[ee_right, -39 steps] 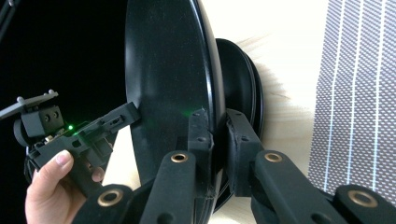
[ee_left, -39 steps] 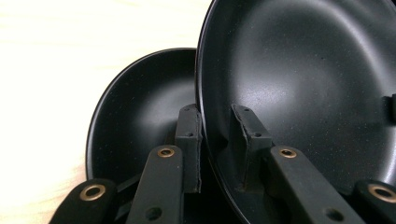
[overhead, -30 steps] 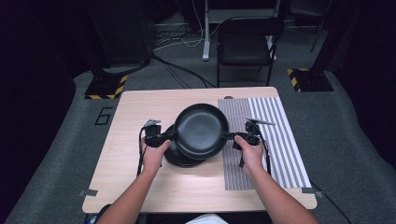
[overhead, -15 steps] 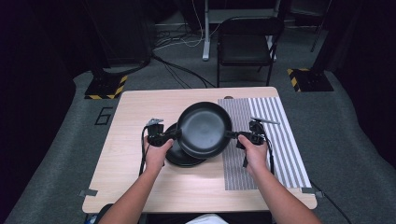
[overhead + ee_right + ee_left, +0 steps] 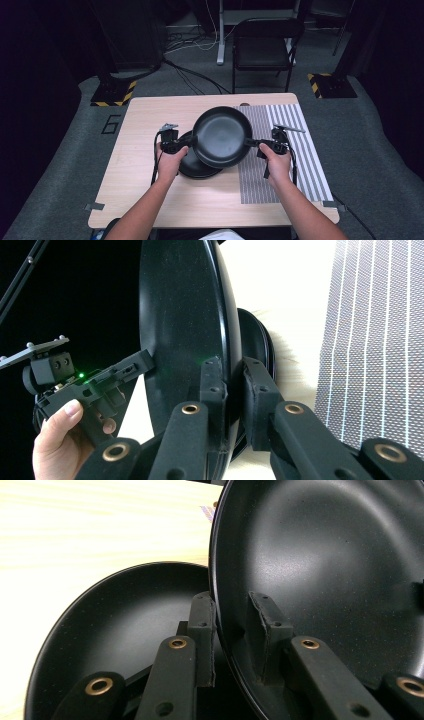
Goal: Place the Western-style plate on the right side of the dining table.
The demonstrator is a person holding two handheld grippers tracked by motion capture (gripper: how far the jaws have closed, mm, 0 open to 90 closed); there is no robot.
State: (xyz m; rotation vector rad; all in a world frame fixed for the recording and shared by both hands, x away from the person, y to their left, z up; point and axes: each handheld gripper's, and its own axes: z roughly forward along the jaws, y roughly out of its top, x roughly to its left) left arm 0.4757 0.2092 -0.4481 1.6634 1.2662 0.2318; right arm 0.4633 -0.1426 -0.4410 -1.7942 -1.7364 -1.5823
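Above the wooden table (image 5: 135,200), the upper black pan (image 5: 222,136) is lifted off the lower pan (image 5: 192,167), left gripper (image 5: 184,144) and right gripper (image 5: 251,142) pinching opposite rims, its set-down yet to come.

Brightly lit worktop (image 5: 150,190) amid a dim, near-black room. Overexposed wood in both gripper views. Soft sheen on the raised pan (image 5: 325,570). Slightly soft focus overall.

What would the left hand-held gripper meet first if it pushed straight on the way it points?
The left hand-held gripper already clamps the raised black pan's rim. Straight on lies that pan's bowl, probably then the right hand-held gripper on the far rim; depth is unclear.
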